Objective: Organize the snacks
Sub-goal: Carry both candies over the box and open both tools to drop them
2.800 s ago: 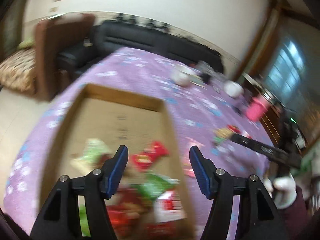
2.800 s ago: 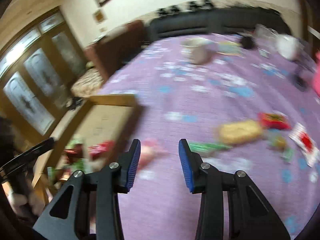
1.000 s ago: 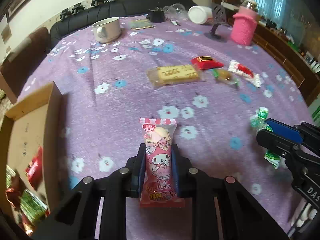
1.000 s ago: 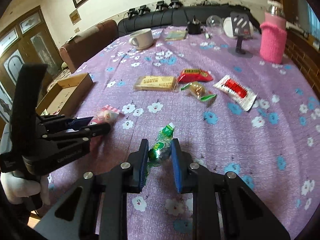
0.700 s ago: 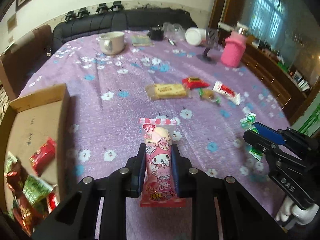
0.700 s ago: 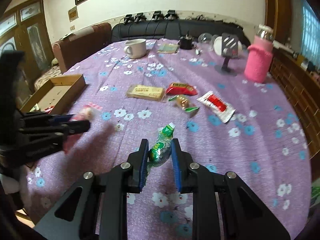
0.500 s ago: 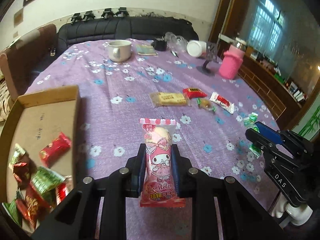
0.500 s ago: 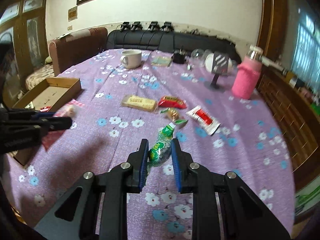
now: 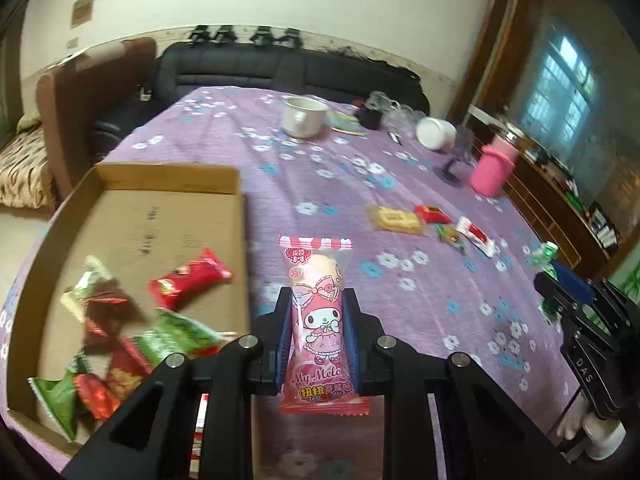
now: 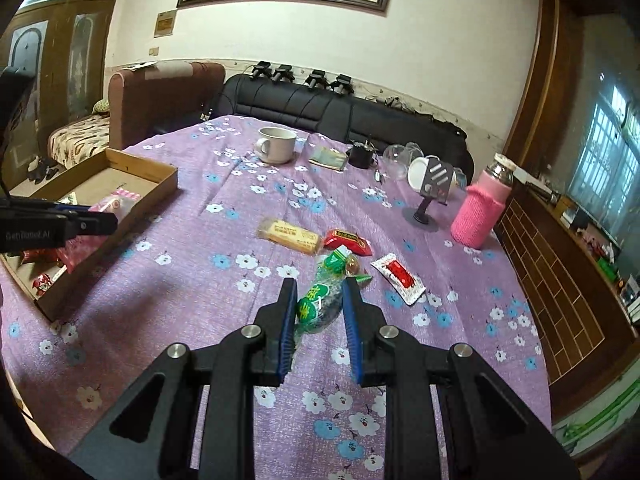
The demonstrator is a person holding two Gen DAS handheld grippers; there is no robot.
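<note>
**Both grippers loaded, box sitting at the bench edge**

Left gripper [image 9: 318, 330] has its jaws clenched on a pink character-print snack pack [image 9: 320, 320], held upright above the purple flowered bench [image 9: 340, 184], just right of the cardboard box [image 9: 168, 178]. The box already has a pile of red and green wrappers [image 9: 120, 320] in its near end. Right gripper [image 10: 318, 316] is clamped on a green candy packet [image 10: 318, 300], also up off the cloth. Left on the bench – a yellow biscuit pack [image 10: 289, 236], a red packet [image 10: 347, 242] and a white-and-red sachet [image 10: 398, 278], grouped near the middle. White mug [image 10: 276, 145] and pink bottle [image 10: 482, 210] sit well behind.
</note>
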